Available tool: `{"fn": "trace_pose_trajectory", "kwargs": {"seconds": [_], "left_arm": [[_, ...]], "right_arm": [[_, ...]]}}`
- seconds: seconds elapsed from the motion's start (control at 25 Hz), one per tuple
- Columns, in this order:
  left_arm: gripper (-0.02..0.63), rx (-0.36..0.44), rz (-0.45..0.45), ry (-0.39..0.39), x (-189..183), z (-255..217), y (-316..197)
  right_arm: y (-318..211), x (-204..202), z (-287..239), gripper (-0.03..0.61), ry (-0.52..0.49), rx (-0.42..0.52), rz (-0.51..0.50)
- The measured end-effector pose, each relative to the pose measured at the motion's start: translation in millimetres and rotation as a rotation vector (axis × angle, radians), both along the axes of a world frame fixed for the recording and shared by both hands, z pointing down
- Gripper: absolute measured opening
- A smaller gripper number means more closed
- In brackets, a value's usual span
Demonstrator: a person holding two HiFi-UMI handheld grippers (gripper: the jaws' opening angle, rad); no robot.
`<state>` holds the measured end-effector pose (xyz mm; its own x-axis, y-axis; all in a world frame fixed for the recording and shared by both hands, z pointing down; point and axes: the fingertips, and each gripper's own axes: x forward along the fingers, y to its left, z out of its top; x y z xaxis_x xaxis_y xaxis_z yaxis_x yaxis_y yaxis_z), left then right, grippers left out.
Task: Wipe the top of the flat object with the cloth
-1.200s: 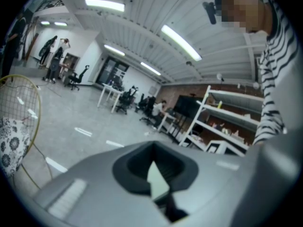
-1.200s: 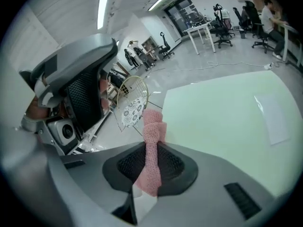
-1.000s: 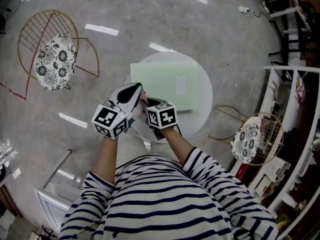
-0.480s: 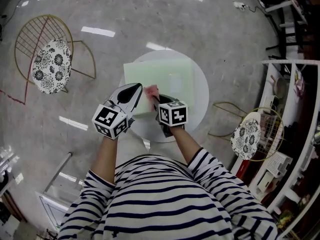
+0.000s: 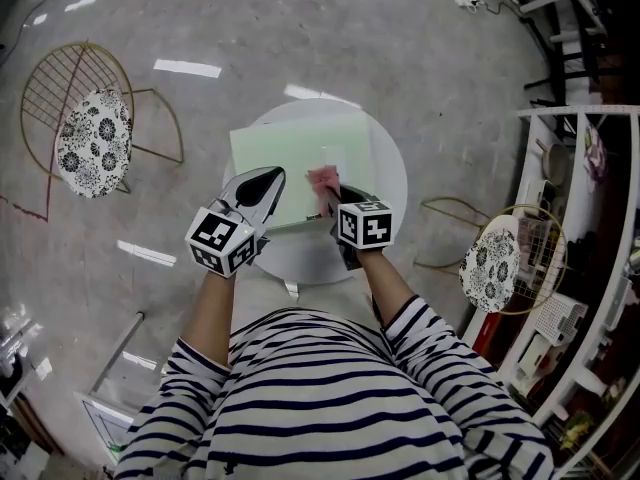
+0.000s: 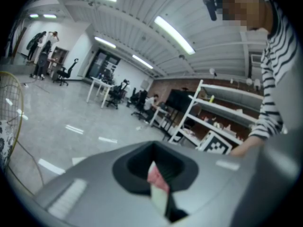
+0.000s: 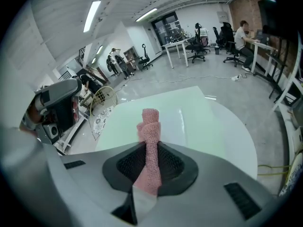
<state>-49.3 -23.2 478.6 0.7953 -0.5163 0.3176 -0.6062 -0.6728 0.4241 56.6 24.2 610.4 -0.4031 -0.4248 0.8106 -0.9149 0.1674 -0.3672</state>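
Round table [image 5: 390, 193] with green board [image 5: 290, 158] between wire chairs [image 5: 82, 143]

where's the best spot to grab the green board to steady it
Its thin left edge, coming in level from the left: the green board lies flat on the round table, so only an edge fits between jaws, and its left corners seem to overhang the rim. The right tool holds the cloth further right.

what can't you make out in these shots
- Whether the cloth touches the board: the head view is too small, and the right claw hides its underside in its own view.
- Left claw tip against the board: its own body covers it in the head view.
- Dirt on the board: too small, with glare.
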Motion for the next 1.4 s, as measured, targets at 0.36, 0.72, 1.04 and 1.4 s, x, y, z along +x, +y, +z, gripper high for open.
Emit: {"fn": "trace_pose_trajectory", "kwargs": {"seconds": [0.36,0.72,1.04,1.4], "left_arm": [[0.006,-0.005,0.042,-0.016,25,6,1],[0.007,-0.020,0.066,-0.037,36,14,-1],[0.008,-0.026,0.113,-0.229,35,40,-7],[0.160,-0.229,0.197,-0.436,38,91,-21]], "right_arm": [[2,54,1,0.051,0.053,0.011,0.042],[-4,122,3,0.051,0.155,0.002,0.099],[-53,164,1,0.051,0.286,0.040,0.025],[-179,76,-26,0.051,0.383,0.205,-0.509]]}}
